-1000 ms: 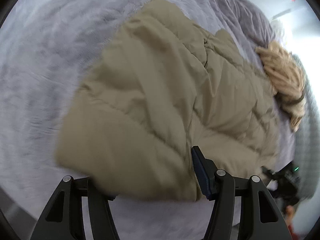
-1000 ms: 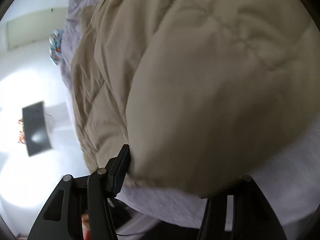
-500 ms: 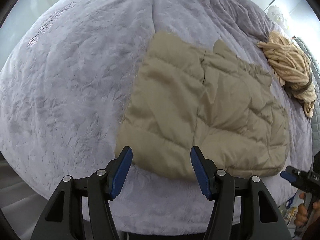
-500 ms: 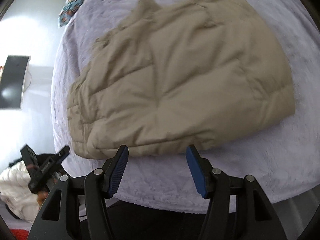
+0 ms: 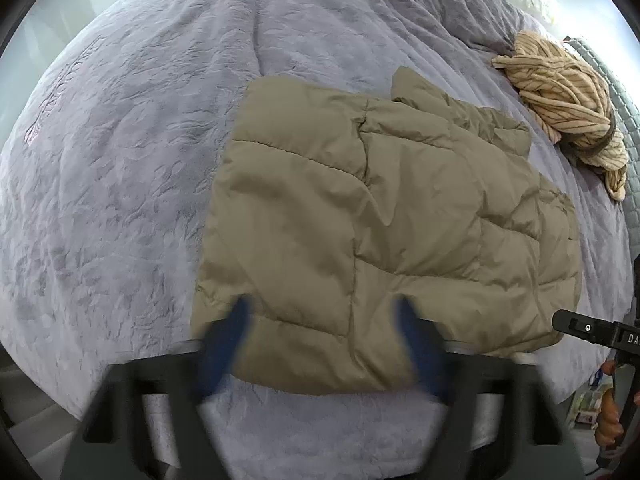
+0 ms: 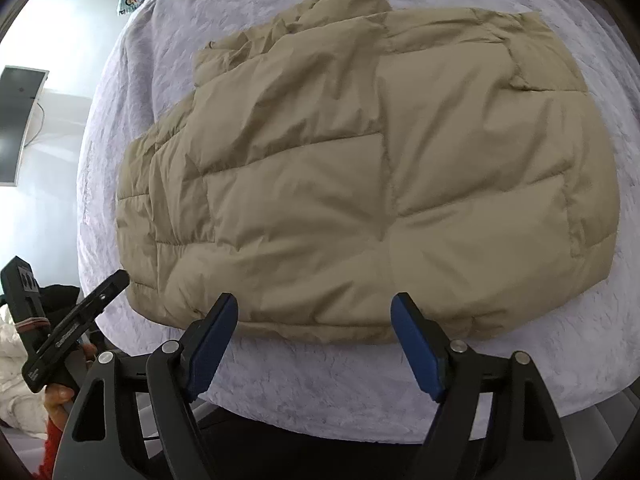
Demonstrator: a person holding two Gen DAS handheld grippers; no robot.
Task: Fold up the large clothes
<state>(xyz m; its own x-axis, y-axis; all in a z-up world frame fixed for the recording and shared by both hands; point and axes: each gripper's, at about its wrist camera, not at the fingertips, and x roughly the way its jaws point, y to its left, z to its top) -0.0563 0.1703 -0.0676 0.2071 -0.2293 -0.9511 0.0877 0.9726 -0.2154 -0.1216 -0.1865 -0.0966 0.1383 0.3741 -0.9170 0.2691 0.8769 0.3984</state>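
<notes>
Both hand-held grippers (image 5: 322, 340) (image 6: 314, 338) now wide apart, off the folded jacket (image 5: 384, 216).

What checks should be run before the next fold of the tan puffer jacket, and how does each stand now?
1. left gripper free of cloth: ok, jaws just opened, nothing between.
2. right gripper free of cloth: ok, jaws just opened, empty.
3. tan puffer jacket folded and resting on the bed cover: ok.
4. Edges aligned: not ok, far edge uneven.
5. Striped beige garment apart from jacket: ok.
</notes>
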